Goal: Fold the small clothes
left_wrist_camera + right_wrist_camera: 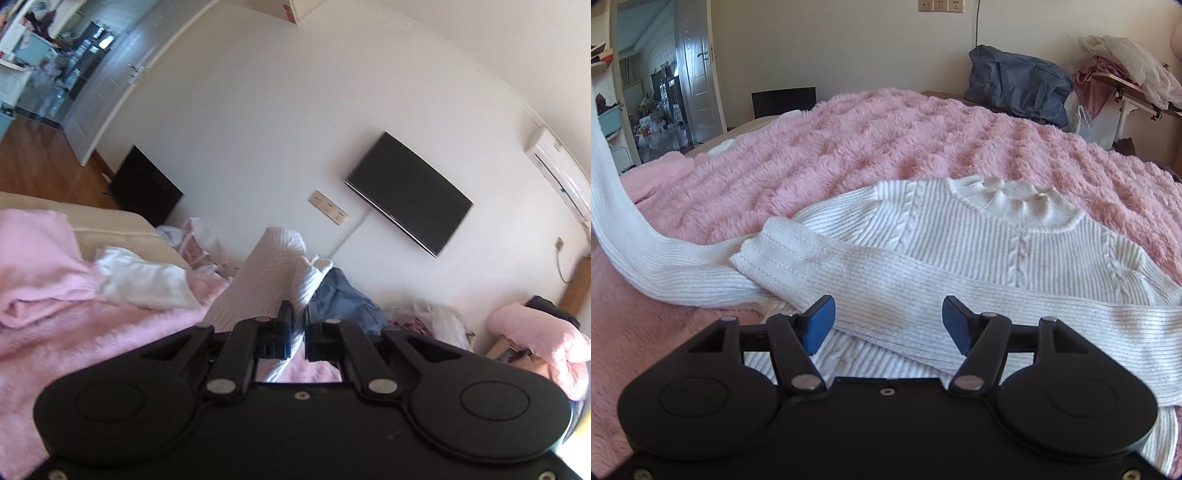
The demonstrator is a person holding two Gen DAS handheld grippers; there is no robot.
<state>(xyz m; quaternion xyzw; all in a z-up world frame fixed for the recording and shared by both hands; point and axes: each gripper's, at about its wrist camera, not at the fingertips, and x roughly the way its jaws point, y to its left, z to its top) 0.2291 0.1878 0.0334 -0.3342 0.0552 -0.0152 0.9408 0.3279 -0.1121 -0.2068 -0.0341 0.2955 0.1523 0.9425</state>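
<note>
The left tongs [298,325] were pressed together on a fold of the white ribbed knit sleeve [269,273], which rose in front of them as a bunched roll, clear of the bed. Taking the white cable-knit sweater's round neckline [1015,199] as the landmark, that pinched sleeve [624,206] ran away from it to the left, trailing low across the fluffy pink blanket [886,133] and then climbing steeply out of the right wrist view's left edge. Its long axis therefore lay crosswise to the sweater's body [960,240], from shoulder out to the lifted cuff end.

The right tongs [888,325] stood spread, gripping nothing, just short of the other sleeve [923,273], which already lay folded across the chest below the neckline, its cuff [779,247] pointing left. They hovered over the sweater's lower part, with knit showing between and beneath the blue pads [820,321].

By my judgement the coming move belonged to the left hand: carry the raised sleeve rightward, toward the neckline, and lay it across the body alongside the folded one.
</note>
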